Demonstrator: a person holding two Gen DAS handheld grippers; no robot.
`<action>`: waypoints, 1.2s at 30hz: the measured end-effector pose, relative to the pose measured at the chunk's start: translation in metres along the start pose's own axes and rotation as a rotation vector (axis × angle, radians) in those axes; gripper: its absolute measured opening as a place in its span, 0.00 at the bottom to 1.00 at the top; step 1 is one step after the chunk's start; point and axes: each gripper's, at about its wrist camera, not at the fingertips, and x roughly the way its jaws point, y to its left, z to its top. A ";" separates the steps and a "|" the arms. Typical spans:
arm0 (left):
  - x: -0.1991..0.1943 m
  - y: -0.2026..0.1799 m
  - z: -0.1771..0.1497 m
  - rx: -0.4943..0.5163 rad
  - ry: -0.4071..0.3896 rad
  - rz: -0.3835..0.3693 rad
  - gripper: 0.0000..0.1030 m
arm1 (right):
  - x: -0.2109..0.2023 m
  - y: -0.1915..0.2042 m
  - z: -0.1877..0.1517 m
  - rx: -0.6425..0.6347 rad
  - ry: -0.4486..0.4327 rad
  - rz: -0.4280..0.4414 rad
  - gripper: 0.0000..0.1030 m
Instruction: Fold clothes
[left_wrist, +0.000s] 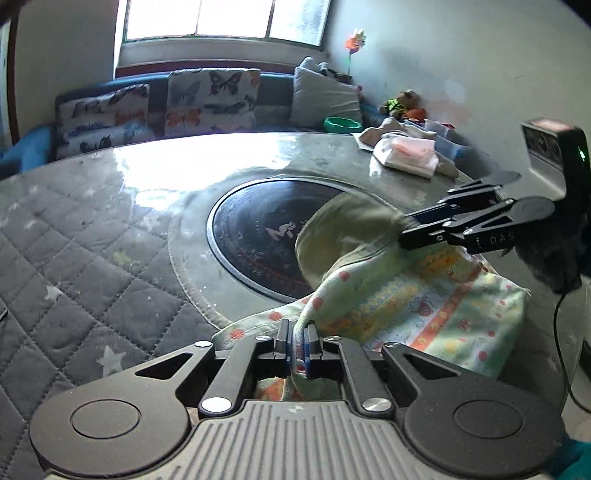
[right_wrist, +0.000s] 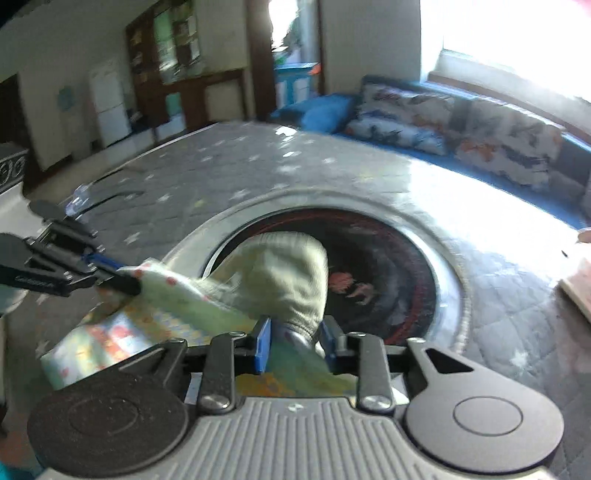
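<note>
A pale green child's garment (left_wrist: 399, 295) with red dots and a colourful printed panel lies at the near right of the table, partly over the dark round inset. My left gripper (left_wrist: 298, 341) is shut on one edge of its fabric. My right gripper (left_wrist: 406, 232) comes in from the right and is shut on the plain green part. In the right wrist view the garment (right_wrist: 207, 295) bulges up between the blue pads of my right gripper (right_wrist: 295, 341), and my left gripper (right_wrist: 122, 277) pinches the dotted corner at the left.
The table (left_wrist: 92, 240) has a grey quilted star cover under clear plastic, with a black round inset (left_wrist: 258, 229) in the middle. Folded clothes (left_wrist: 406, 151) sit at the far right by a green bowl (left_wrist: 342, 123). A sofa with butterfly cushions (left_wrist: 210, 99) runs behind.
</note>
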 end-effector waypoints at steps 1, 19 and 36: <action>0.000 0.000 0.001 -0.002 0.002 0.002 0.08 | -0.003 -0.002 -0.003 0.008 -0.014 -0.016 0.29; 0.016 0.011 0.020 -0.022 0.051 0.084 0.19 | -0.042 -0.033 -0.045 0.155 -0.018 -0.143 0.15; 0.031 -0.034 0.042 -0.057 0.026 -0.040 0.17 | 0.001 -0.023 -0.026 0.169 -0.033 -0.102 0.25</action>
